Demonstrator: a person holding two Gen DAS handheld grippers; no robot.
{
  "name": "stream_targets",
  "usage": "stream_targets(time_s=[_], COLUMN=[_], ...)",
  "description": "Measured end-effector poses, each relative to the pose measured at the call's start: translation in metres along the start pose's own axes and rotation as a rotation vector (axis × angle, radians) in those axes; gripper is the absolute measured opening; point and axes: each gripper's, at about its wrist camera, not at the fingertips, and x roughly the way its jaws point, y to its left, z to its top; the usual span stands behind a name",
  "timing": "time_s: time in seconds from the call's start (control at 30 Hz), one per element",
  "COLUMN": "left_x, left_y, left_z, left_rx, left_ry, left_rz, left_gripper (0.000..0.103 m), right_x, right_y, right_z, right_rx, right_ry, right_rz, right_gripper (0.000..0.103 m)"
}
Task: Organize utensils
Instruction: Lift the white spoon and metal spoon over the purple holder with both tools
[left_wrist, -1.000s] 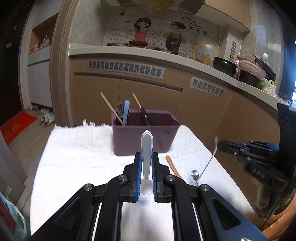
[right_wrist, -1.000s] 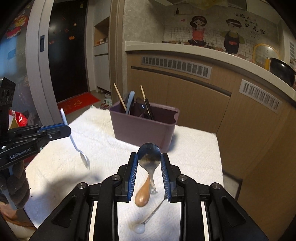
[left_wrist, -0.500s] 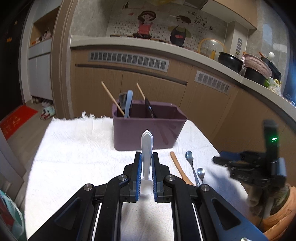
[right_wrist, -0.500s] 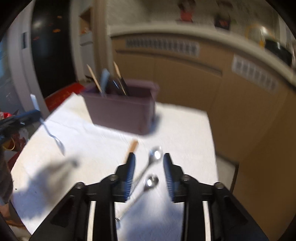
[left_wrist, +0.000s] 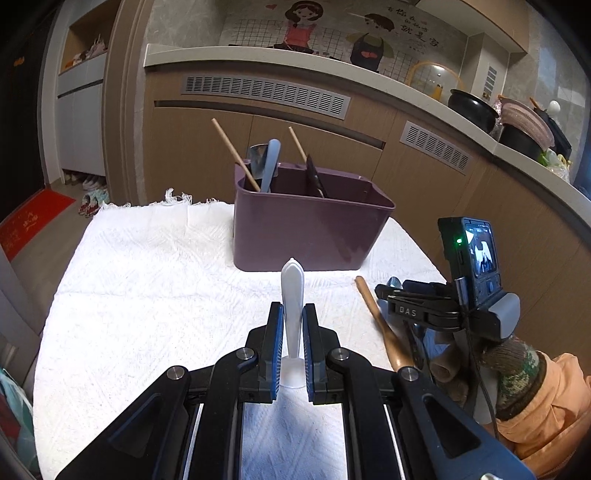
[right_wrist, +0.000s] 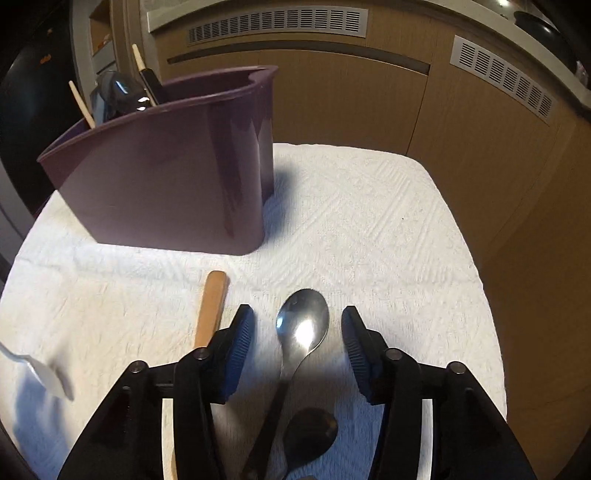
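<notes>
Ahead, 12 o'clock: the purple bin (left_wrist: 310, 229) blocks my left gripper's (left_wrist: 292, 347) straight path; chopsticks (left_wrist: 236, 155) and spoon handles stick up at its left end.
Bin opening: bare toward its right end.
Left, 9 to 11 o'clock: bare white towel (left_wrist: 147, 280).
Right, 2 o'clock: my right gripper (right_wrist: 297, 345) hangs low over the wooden handle (left_wrist: 382, 326) and a metal spoon (right_wrist: 301, 328).

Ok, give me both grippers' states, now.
Left gripper: shut on the white spoon.
Right gripper: open, straddling a metal spoon on the cloth, holding nothing.
</notes>
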Motion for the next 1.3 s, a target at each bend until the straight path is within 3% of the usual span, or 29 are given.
stream_targets(time_s=[0.07,0.27,0.43,0.6,0.8,1.0,1.13,1.3], left_x=[0.0,-0.004,-0.02,-0.041,-0.062,-0.051,-0.024,0.024], left_y=[0.002,-0.001,-0.011,-0.028,-0.046,-0.046,-0.038,-0.023], left_z=[0.0,0.003,0.02,0.067,0.14,0.185,0.191,0.183], left_rx=[-0.007,0.006,0.04,0.114,0.193,0.184,0.16,0.129], left_ry=[0.0,-0.012,-0.071,-0.164,-0.327,-0.363,-0.303,-0.2], left_rz=[-0.002,0.008,0.0,0.005,0.046,0.035,0.014,-0.002], left_gripper=[0.008,0.008,0.008,0.008,0.008,0.008,0.008,0.008], right_x=[-0.002,-0.04,-0.106,-0.17,-0.216,-0.219,-0.197,-0.144], right_y=[0.002,0.009,0.018,0.026,0.03,0.031,0.038,0.047], right_z=[0.001,-0.001,0.003,0.029,0.093,0.152,0.166,0.164], right_rx=[-0.032,-0.074,-0.122,-0.179,-0.21,-0.2,-0.187,-0.188], right_ry=[0.011,-0.047,-0.201,-0.38,-0.565,-0.679,-0.707,-0.667], right_rz=[0.007,0.066,0.128,0.143,0.105,0.126,0.147,0.145], right_gripper=[0.029,0.029,0.029,0.029,0.029,0.029,0.029,0.029])
